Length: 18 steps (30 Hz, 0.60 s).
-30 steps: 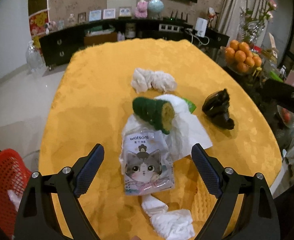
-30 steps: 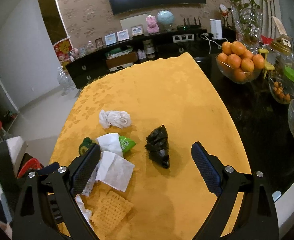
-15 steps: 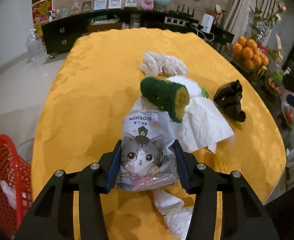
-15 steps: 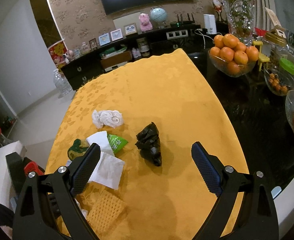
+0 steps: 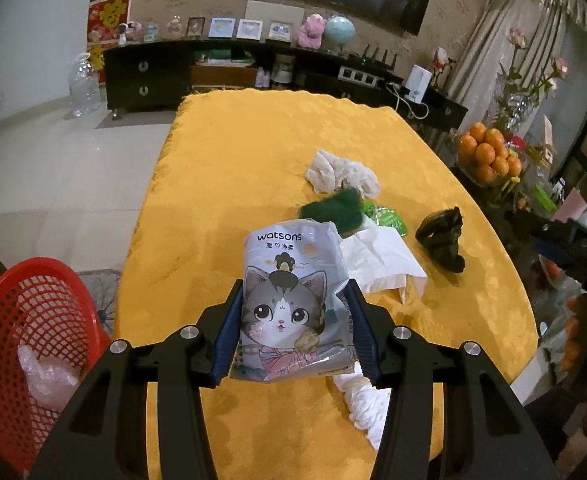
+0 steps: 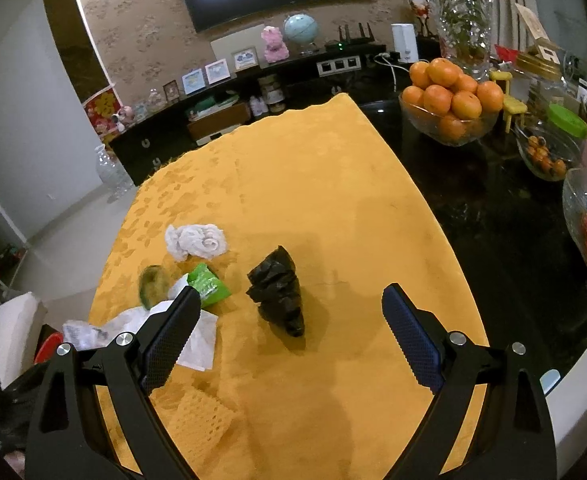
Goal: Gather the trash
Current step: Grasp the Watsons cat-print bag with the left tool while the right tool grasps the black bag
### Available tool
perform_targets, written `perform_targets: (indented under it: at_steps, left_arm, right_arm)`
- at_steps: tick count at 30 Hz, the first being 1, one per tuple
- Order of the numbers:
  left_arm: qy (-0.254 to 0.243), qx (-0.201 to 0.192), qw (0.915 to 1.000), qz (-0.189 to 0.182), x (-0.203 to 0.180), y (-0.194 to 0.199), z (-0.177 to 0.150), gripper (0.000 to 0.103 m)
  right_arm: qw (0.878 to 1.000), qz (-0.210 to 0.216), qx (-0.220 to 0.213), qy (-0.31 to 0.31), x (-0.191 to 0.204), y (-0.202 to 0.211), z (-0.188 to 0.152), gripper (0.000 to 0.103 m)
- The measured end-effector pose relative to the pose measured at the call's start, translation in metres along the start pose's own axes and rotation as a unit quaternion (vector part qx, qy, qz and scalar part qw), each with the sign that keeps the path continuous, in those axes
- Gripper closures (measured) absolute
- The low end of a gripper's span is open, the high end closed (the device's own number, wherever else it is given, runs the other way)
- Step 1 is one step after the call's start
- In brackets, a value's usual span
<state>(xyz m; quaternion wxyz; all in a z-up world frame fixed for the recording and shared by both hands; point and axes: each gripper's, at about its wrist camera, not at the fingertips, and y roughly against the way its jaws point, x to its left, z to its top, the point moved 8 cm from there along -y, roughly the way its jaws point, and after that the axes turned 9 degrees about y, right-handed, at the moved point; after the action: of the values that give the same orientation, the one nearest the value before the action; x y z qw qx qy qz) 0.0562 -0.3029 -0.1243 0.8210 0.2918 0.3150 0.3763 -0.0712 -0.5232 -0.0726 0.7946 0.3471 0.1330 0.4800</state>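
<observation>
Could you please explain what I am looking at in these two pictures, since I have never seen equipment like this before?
There is no robot here: a person holds a two-finger gripper in each hand, and each gripper carries a wide-angle camera looking along its fingers. One picture comes from the left gripper, the other from the right gripper.

The left one is clamped on a tissue pack printed with a cat and holds it above the yellow tablecloth. The right one is open and empty, above a crumpled black bag.

Other rubbish on the table: a white rag, a green sponge, a green wrapper and paper napkins. A red basket stands beside the table.
</observation>
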Motion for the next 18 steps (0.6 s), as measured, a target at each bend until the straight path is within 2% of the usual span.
perform_targets:
  at_steps: [10, 18]
  left_arm:
    - [0.026, -0.022, 0.9994, -0.001, 0.022, 0.019, 0.009, 0.056]
    - [0.030, -0.040, 0.9986, 0.014, 0.036, 0.033, 0.013, 0.056]
  right_arm:
    - [0.999, 0.008, 0.026, 0.028, 0.012, -0.046, -0.006, 0.014]
    - [0.996, -0.011, 0.049, 0.077, 0.025, -0.087, -0.013, 0.014]
